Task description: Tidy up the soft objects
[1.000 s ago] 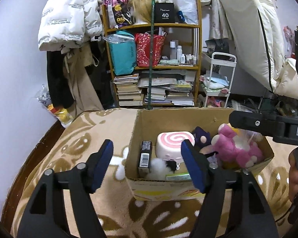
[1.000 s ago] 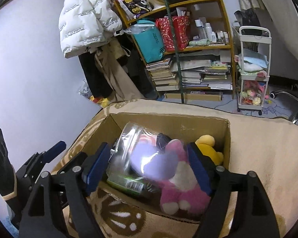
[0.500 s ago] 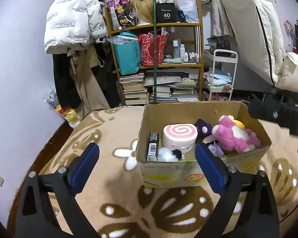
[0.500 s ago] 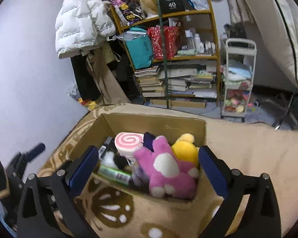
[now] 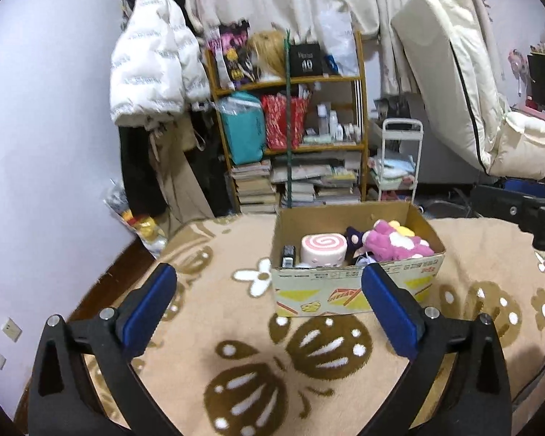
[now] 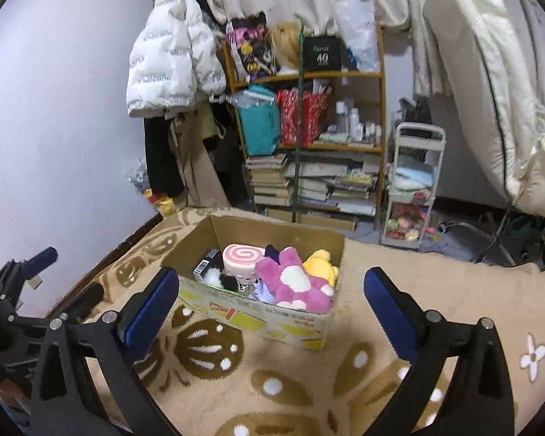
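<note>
An open cardboard box [image 5: 356, 292] [image 6: 258, 314] stands on the patterned beige blanket. Inside lie a pink swirl roll cushion [image 5: 323, 249] [image 6: 241, 258], a pink and white plush [image 5: 394, 245] [image 6: 292, 283], a yellow plush [image 6: 321, 263], a dark purple plush [image 5: 353, 234] and a small black box [image 5: 287, 256] [image 6: 204, 265]. My left gripper [image 5: 269, 290] is open and empty, well back from the box. My right gripper [image 6: 269, 294] is open and empty, also back from the box. The left gripper shows at the left edge of the right wrist view [image 6: 21, 272].
A wooden shelf [image 5: 290, 145] with bags, bottles and stacked books stands behind the bed. A white puffer jacket [image 5: 152, 72] hangs at the left. A white trolley [image 6: 414, 189] and a leaning mattress [image 5: 454, 83] are at the right. The lilac wall runs along the left.
Both grippers have pulled back and up from the box and opened wider. The plush toys that were close between the right fingers now lie in the box.
</note>
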Motion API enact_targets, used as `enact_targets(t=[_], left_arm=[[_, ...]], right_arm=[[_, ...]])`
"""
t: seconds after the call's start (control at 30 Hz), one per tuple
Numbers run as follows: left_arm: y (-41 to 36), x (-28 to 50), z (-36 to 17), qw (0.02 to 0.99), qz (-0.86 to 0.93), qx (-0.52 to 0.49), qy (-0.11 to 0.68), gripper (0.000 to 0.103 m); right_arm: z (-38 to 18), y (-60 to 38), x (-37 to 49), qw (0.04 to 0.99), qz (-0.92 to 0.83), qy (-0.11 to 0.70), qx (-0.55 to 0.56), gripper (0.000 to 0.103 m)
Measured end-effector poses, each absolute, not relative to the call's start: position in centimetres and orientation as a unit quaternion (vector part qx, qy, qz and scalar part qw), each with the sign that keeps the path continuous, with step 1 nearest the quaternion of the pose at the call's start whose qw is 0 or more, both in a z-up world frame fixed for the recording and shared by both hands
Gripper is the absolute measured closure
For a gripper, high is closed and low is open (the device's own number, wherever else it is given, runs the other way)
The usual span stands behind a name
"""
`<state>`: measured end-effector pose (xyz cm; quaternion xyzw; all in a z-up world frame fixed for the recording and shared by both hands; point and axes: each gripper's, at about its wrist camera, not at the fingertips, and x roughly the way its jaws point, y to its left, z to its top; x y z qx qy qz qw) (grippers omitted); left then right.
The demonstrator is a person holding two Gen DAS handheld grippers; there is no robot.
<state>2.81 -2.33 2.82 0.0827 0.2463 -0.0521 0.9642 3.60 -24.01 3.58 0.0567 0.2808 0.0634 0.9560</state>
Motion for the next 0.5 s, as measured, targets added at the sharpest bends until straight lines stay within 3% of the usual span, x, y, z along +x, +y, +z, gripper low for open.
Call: enact_targets(t=[0.5], left_arm=[[-1.2,-3.8,3.8,0.974,-0.050,0.070,0.212,0.001]], right_arm=[[4.7,-25.8,-5.6,0.969,0.015,0.241,0.047,0.000]])
